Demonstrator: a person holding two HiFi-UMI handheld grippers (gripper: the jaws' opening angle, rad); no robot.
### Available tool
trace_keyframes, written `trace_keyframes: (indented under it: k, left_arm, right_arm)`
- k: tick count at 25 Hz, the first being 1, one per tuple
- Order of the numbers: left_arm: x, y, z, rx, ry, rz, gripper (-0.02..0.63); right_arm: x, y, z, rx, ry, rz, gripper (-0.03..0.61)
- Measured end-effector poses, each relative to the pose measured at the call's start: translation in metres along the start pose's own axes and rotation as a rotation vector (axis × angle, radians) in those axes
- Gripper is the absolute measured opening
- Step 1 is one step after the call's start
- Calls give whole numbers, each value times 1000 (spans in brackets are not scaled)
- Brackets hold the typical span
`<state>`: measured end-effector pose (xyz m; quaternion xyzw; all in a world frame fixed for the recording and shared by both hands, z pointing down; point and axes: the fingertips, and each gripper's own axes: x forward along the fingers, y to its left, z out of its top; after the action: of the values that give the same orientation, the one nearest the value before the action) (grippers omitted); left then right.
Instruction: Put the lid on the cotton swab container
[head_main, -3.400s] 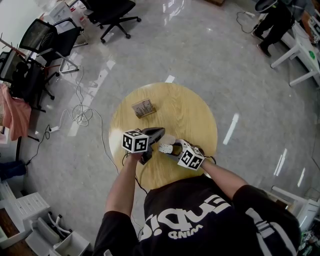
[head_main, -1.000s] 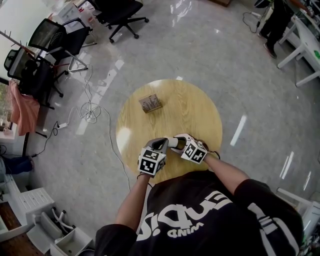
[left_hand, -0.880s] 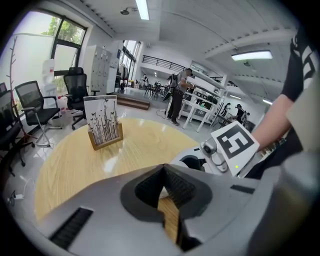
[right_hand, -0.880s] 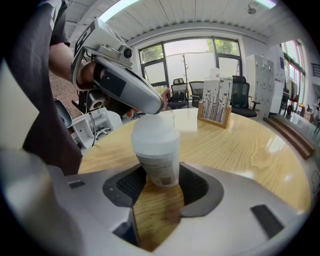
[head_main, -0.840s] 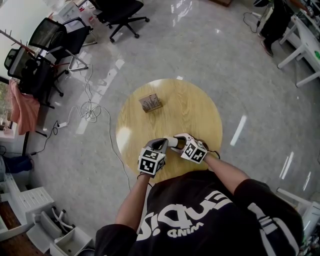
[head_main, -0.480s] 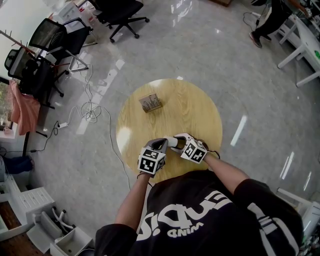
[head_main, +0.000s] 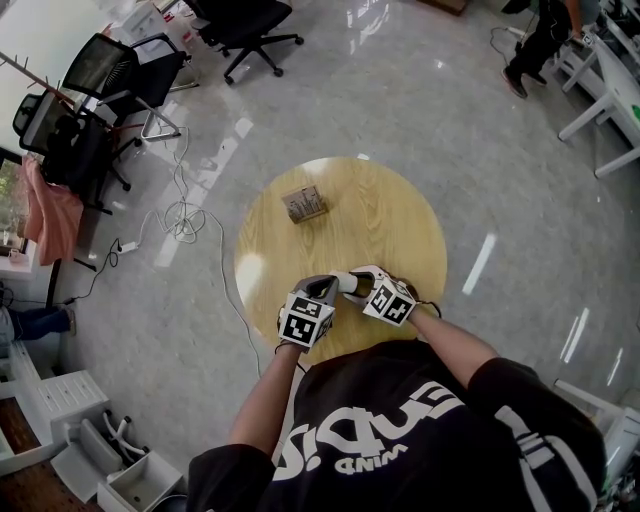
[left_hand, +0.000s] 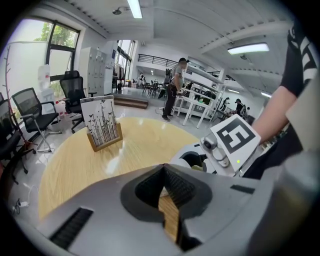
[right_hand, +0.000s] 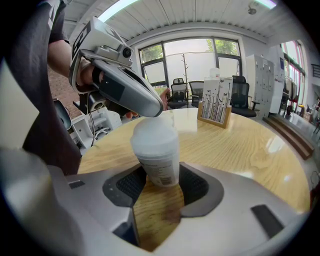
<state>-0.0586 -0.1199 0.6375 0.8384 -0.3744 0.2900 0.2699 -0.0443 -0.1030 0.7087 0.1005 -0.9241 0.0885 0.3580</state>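
Observation:
A white cotton swab container (right_hand: 160, 159) stands upright on the round wooden table (head_main: 390, 220), its lid (right_hand: 151, 131) resting on top. My right gripper (right_hand: 161, 181) is shut on the container's lower body, a pad against each side. My left gripper (right_hand: 157, 107) comes in from the upper left, and its tip touches the top of the lid. In the left gripper view its jaws (left_hand: 163, 172) meet at the tip with nothing between them, and they hide the container. In the head view both grippers (head_main: 328, 286) (head_main: 354, 286) meet at the table's near edge around the container (head_main: 343, 281).
A small wooden holder with patterned cards (head_main: 305, 203) stands on the far left part of the table. Office chairs (head_main: 240, 25) and a loose cable (head_main: 180, 215) lie on the floor to the left. A person (head_main: 535, 40) stands by white desks at the far right.
Since the oldest frame my left gripper has come in from the left, closer to my body and beside the right one. Over the last second neither gripper has moved.

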Motion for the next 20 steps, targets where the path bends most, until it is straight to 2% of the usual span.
trace_keyframes:
  k: [9, 17, 20]
  left_arm:
    - [3, 1, -2, -46, 11, -19, 8]
    - [-1, 3, 2, -84, -3, -28, 8]
    - [0, 2, 2, -122, -16, -38, 8]
  right_arm:
    - [-7, 0, -7, 79, -12, -25, 199]
    - [-40, 5, -4, 162, -77, -51, 195]
    - [-53, 5, 1, 188, -102, -65, 144]
